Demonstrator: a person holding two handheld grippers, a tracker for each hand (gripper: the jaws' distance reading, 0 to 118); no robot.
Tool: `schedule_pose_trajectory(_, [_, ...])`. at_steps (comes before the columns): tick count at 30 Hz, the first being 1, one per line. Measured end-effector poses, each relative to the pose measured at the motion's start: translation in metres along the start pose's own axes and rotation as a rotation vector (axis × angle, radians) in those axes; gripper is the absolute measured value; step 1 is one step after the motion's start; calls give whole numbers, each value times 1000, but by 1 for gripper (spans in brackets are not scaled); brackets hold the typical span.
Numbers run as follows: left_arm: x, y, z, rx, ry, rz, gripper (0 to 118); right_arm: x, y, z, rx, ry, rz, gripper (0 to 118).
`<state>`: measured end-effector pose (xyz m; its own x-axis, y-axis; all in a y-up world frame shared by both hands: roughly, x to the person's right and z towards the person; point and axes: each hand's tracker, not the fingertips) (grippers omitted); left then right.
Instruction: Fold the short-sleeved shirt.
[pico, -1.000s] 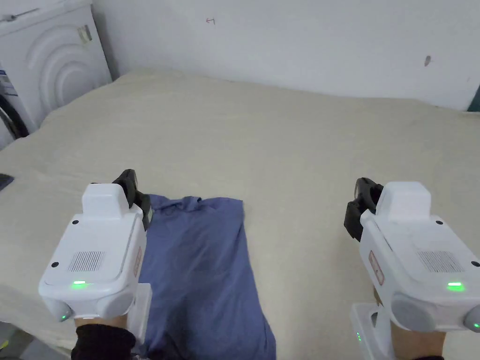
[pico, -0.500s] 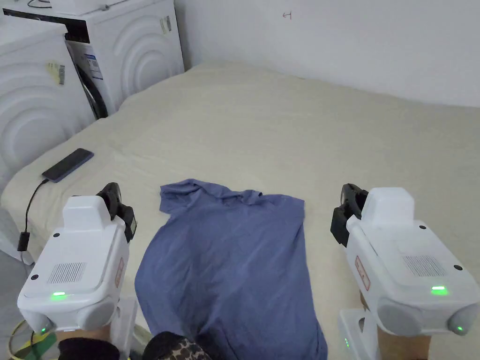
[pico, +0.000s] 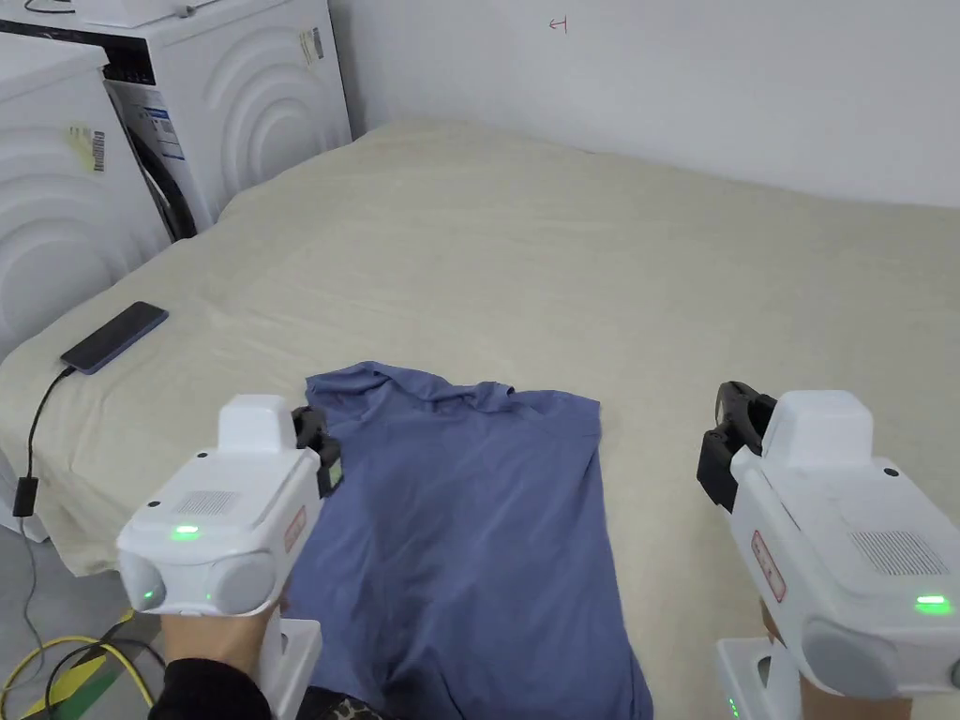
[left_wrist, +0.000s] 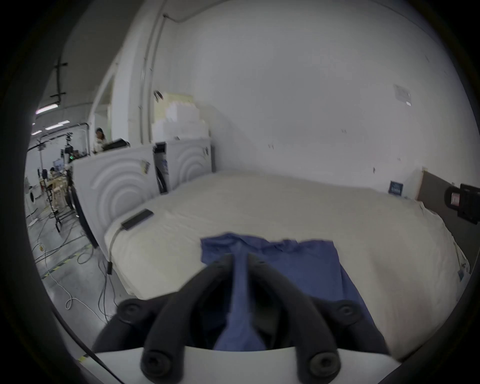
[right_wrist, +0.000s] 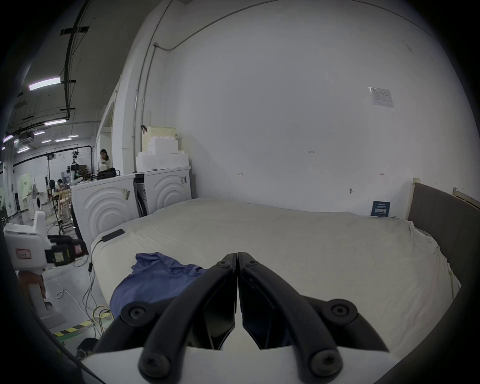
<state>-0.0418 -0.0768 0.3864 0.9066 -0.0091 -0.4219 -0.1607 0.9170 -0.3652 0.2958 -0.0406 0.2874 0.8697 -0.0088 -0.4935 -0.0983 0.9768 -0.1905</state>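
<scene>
White walls close in a room where a bed (pico: 581, 262) under a cream sheet carries the work. On its near edge lies the blue short-sleeved shirt (pico: 469, 525), folded into a long strip, collar end pointing toward the far wall and the hem end running off the bottom of the head view. Over the shirt's left edge hang the left tongs (left_wrist: 240, 259); in the left gripper view the tips stand a little apart with blue cloth seen in the gap, and whether they pinch it I cannot tell. Well to the right of the shirt, above bare sheet, the right tongs (right_wrist: 237, 256) are closed tip to tip on nothing. At the bed's left corner rests a dark phone (pico: 114, 336) on its cable, beside two white washing machines (pico: 225, 103).
</scene>
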Motion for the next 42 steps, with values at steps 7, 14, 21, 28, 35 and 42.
schedule_pose_trajectory(7, [43, -11, -65, -257, -37, -6, 104, 24, -8, -3, -31, -58, -5, 1])
schedule_pose_trajectory(14, [72, -41, -121, -460, -108, 14, 107, 46, -20, -1, -72, -107, -10, 1])
schedule_pose_trajectory(21, [96, -74, -163, -647, -101, -36, 101, 67, -31, 5, -110, -155, -17, 1])
schedule_pose_trajectory(28, [110, -77, -163, -677, -120, -83, 47, 84, -38, 10, -129, -189, -35, 1])
schedule_pose_trajectory(35, [94, -71, -154, -640, -188, -31, 0, 91, -38, 13, -126, -197, -53, 1])
schedule_pose_trajectory(42, [53, -58, -136, -574, -343, 250, 0, 99, -35, 20, -116, -208, -71, 1])
